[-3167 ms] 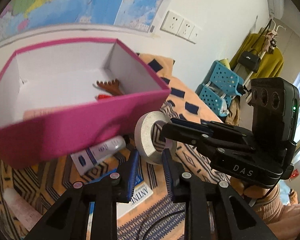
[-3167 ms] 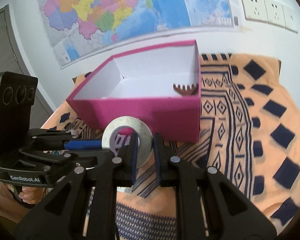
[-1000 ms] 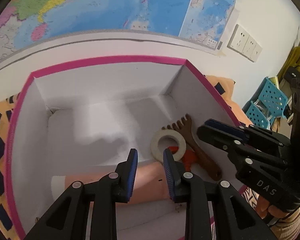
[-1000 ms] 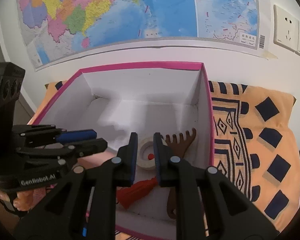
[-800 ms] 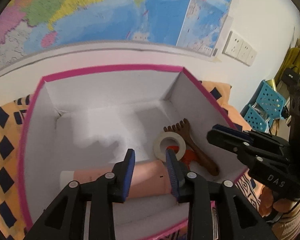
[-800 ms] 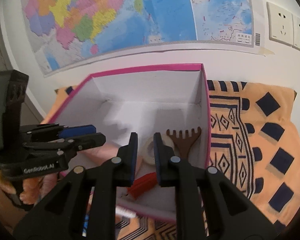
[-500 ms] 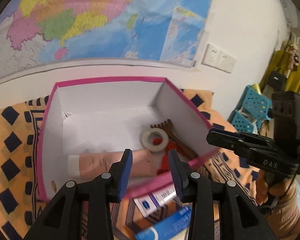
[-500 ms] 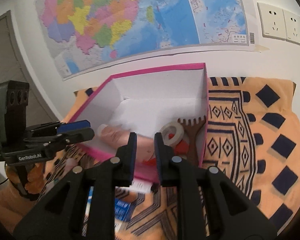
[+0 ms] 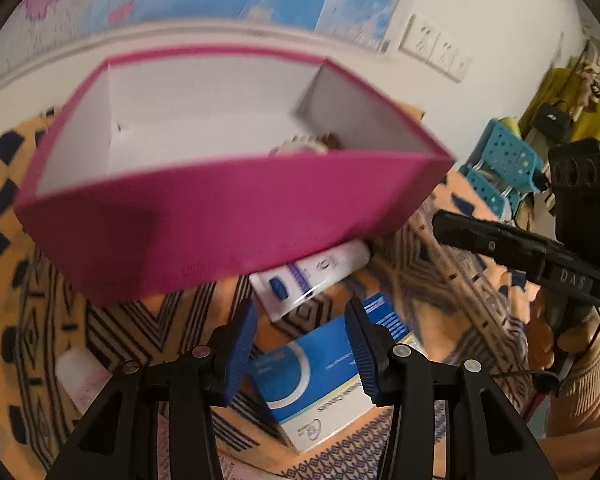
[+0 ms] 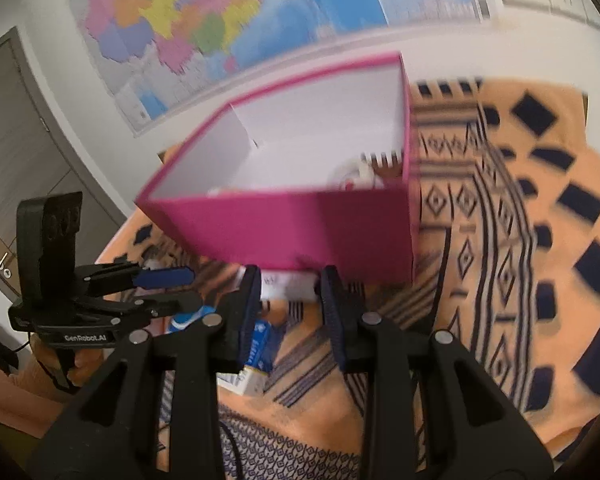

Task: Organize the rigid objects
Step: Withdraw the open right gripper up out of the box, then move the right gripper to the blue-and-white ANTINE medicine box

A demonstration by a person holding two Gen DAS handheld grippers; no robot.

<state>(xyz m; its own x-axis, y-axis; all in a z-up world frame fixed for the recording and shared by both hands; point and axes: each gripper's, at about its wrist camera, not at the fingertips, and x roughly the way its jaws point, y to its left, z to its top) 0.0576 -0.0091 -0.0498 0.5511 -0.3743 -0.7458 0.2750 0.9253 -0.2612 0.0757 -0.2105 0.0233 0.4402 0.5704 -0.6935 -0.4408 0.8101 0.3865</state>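
Your left hand-held gripper (image 9: 300,340) is spread wide with nothing between its jaws, and your right hand-held gripper (image 10: 288,300) is just as open and empty. Both hang low over a surface covered by an orange cloth (image 10: 500,280) printed with dark diamonds and stripes.

Directly under the left hand-held gripper lies a blue and white carton (image 9: 320,380); its print is too blurred to read. Just beyond it a white tube (image 9: 312,276) with a blue label lies with its far end tucked against the near wall of the pink box (image 9: 220,216). From the right wrist view the tube sits between the right jaws and the box, and the carton lies below and to the left.

The box stands open ahead of both hand-held grippers. Inside, by its right wall, you can see the top of a roll of tape (image 10: 350,174) and the teeth of a brown comb (image 10: 384,160).

The other gripper bodies read "GenRobot.AI" and "DAS".

Behind the box hangs a coloured wall map (image 10: 220,8), with white sockets (image 9: 432,46) to its right, blue plastic baskets (image 9: 500,168) and a grey door (image 10: 20,140).
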